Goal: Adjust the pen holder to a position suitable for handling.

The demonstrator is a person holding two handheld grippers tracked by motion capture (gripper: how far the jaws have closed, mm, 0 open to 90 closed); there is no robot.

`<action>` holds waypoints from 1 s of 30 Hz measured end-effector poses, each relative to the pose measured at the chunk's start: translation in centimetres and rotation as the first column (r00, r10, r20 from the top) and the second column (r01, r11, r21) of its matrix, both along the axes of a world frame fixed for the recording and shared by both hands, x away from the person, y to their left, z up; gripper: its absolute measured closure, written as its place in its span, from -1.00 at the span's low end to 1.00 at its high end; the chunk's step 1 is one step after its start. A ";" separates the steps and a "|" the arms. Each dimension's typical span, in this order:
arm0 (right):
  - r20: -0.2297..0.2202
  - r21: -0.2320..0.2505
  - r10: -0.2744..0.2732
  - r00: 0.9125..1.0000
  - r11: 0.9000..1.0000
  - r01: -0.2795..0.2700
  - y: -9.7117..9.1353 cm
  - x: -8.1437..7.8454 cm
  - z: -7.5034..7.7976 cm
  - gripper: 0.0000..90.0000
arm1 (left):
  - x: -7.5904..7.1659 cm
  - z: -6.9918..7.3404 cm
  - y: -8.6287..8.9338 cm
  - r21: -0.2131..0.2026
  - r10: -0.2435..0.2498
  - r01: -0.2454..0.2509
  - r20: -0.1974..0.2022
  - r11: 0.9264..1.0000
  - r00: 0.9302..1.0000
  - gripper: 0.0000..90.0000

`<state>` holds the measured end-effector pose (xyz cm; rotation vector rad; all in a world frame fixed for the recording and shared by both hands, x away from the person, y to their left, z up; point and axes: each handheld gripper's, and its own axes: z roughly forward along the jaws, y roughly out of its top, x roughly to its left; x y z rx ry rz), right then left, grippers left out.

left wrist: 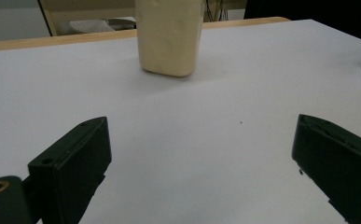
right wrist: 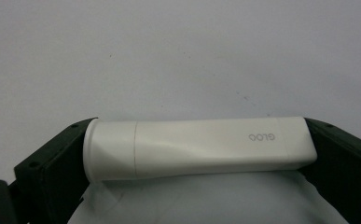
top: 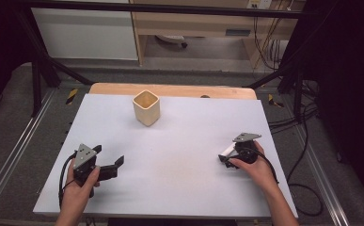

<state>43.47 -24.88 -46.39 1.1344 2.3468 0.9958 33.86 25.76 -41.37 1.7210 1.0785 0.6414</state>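
Between the right claw's (right wrist: 201,154) jaws lies a white tube (right wrist: 201,149), pinched end to end, low over the counter (top: 179,155) at its right near side. A lengthwise hold like this can pivot, so a slow, level carry suits best. Left claw (left wrist: 201,158) hangs open, empty, facing the cup (top: 146,107) at the far middle.

Black hand-held gripper (top: 108,162), grey three-cornered plate (top: 83,156)
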 end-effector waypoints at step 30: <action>0.134 -0.007 0.204 0.970 0.979 -0.205 6.7 -3.7 2.7 -0.91 | 0.5 -0.5 -1.7 0.019 -0.031 0.032 -0.052 0.999 0.998 -0.88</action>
